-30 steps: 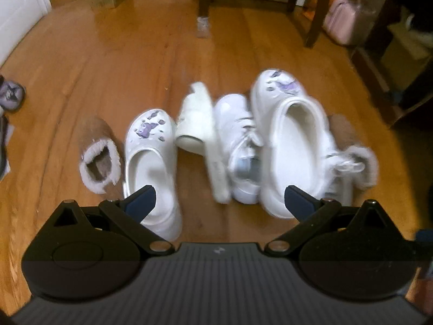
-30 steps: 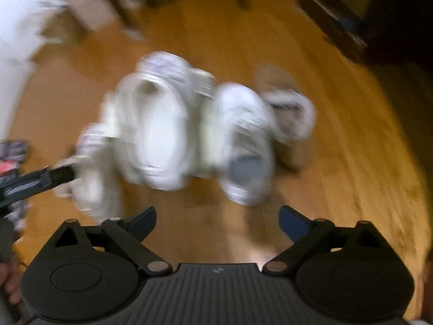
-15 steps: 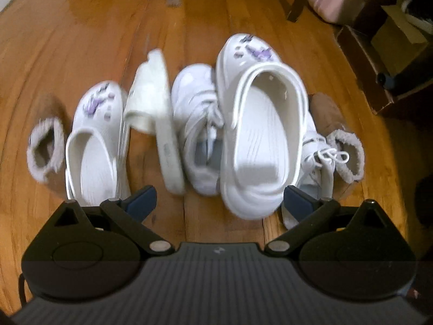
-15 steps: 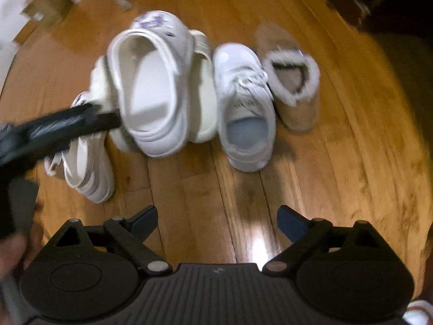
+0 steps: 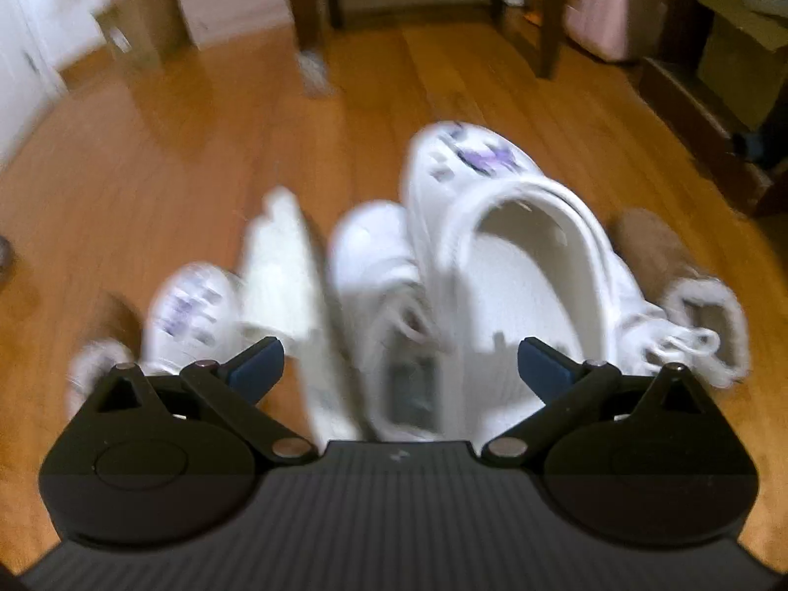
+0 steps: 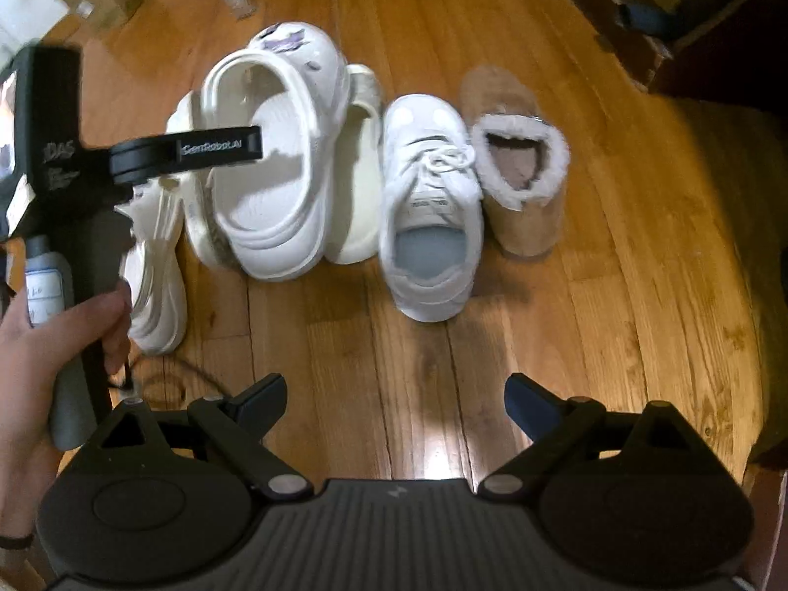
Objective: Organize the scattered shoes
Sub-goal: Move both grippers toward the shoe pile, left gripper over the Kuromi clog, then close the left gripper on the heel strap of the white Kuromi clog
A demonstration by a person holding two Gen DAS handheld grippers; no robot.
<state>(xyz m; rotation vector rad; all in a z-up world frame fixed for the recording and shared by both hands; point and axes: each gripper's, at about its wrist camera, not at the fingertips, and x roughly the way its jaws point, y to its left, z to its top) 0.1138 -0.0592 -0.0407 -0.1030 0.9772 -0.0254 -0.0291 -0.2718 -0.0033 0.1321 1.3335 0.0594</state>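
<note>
Wooden floor (image 6: pixel 423 384) runs under a row of shoes, with chair legs (image 5: pixel 546 10), a cardboard box (image 5: pixel 138 34) and a pink case (image 5: pixel 610 10) along the far side in the left wrist view.

From the right wrist view, going left to right: a hand (image 6: pixel 44 344) grips the left gripper (image 6: pixel 187 147) by its handle, and its black finger reaches over the shoes. Below that finger lies a white sneaker (image 6: pixel 157 285), partly hidden. Next comes a white clog (image 6: pixel 276 147) with purple charms on its toe, resting on top of a cream slide (image 6: pixel 357 187) and tilted. Just beside them sits a second sneaker (image 6: pixel 431 207), laces tied, heel toward the camera. Touching its right side is a tan slipper (image 6: pixel 517 172) with a fleece collar.

The left wrist view is blurred. It shows, far left, another tan slipper (image 5: pixel 93 364), then a second clog (image 5: pixel 192 305) with purple marks, then the slide on its edge, the sneaker, the big clog, and the fleece slipper at far right.

The left gripper's jaws stand wide apart and hold nothing. The right gripper (image 6: pixel 394 399) hangs above bare floor near the shoes, its jaws also spread and empty.
</note>
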